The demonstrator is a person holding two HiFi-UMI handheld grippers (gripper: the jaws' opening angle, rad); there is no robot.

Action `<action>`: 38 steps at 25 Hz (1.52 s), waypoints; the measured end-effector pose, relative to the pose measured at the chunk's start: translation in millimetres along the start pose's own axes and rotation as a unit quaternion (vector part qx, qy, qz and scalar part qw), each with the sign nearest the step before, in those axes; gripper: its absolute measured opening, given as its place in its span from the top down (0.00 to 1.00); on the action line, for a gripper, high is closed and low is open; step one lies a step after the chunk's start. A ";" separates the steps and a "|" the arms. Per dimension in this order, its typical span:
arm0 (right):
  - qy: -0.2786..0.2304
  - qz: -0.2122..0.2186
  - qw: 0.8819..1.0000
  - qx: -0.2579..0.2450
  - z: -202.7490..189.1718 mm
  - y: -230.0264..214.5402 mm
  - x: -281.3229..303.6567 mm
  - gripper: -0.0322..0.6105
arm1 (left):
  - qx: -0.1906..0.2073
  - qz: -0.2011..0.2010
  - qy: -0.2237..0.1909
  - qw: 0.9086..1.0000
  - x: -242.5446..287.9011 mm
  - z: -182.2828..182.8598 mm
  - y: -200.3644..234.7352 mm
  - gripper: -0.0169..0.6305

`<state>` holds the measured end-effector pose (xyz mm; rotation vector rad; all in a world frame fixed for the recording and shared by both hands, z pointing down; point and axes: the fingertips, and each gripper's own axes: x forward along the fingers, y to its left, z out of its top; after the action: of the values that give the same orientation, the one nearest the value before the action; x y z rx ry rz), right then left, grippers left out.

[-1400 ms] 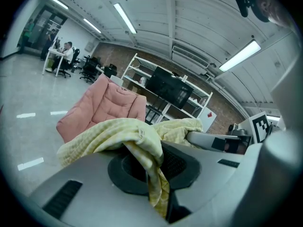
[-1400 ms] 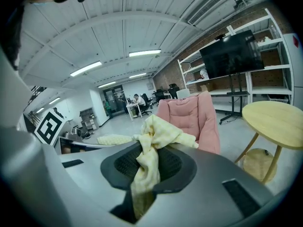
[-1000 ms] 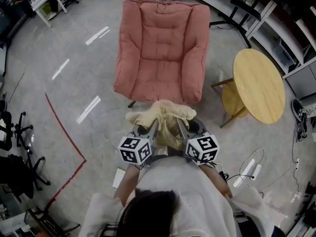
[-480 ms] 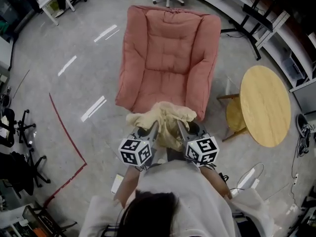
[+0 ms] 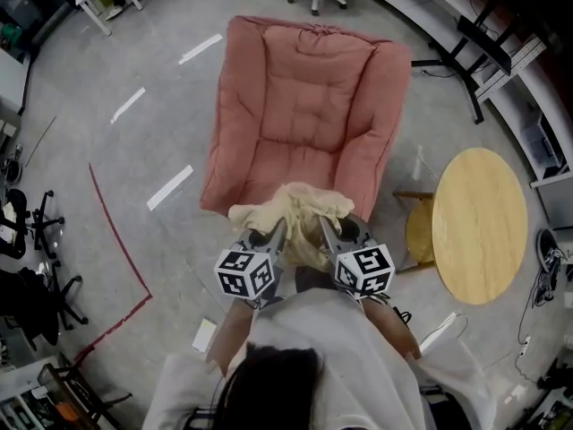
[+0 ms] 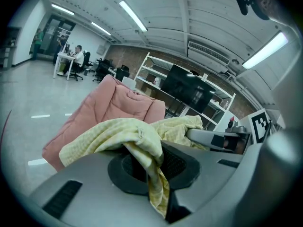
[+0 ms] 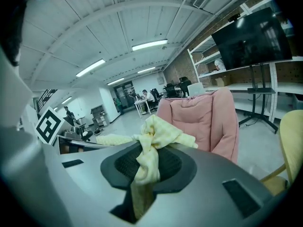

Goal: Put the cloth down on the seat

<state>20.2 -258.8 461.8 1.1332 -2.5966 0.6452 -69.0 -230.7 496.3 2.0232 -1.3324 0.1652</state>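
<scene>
Yellow cloth (image 5: 291,213), still clamped by the left gripper (image 5: 277,231) and the right gripper (image 5: 325,229), now reaches over the front edge of the pink armchair (image 5: 304,106).

no word, number or brand can be read anywhere; the only sign-like marks are black-and-white square patterns on the cube (image 5: 243,273) of the left gripper (image 5: 279,226) and the cube (image 5: 365,270) of the right gripper (image 5: 324,226), and the dark screen (image 7: 255,37) seems blank.
</scene>
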 end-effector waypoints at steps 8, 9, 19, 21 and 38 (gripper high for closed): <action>0.006 0.016 1.000 0.003 20.8 -44.0 29.2 0.82 | -0.012 0.021 -0.002 1.000 45.0 24.3 4.4 0.88; 0.007 0.018 1.000 0.004 22.8 -47.2 32.7 0.82 | -0.013 0.024 -0.002 1.000 48.7 26.8 5.8 0.88; 0.021 0.024 0.999 0.006 30.3 -63.3 65.4 0.82 | -0.024 0.036 0.004 0.999 75.3 40.0 27.2 0.88; 0.023 0.021 0.999 0.009 31.2 -64.7 69.7 0.82 | -0.024 0.035 0.007 0.999 79.0 42.5 31.2 0.88; 0.079 -0.020 0.996 0.034 8.3 -108.1 152.5 0.82 | -0.027 0.013 0.081 0.996 156.7 44.1 99.6 0.88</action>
<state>-2.7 -424.9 544.9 1.1028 -2.4307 0.7853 -92.3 -399.1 583.0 1.9048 -1.2495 0.2952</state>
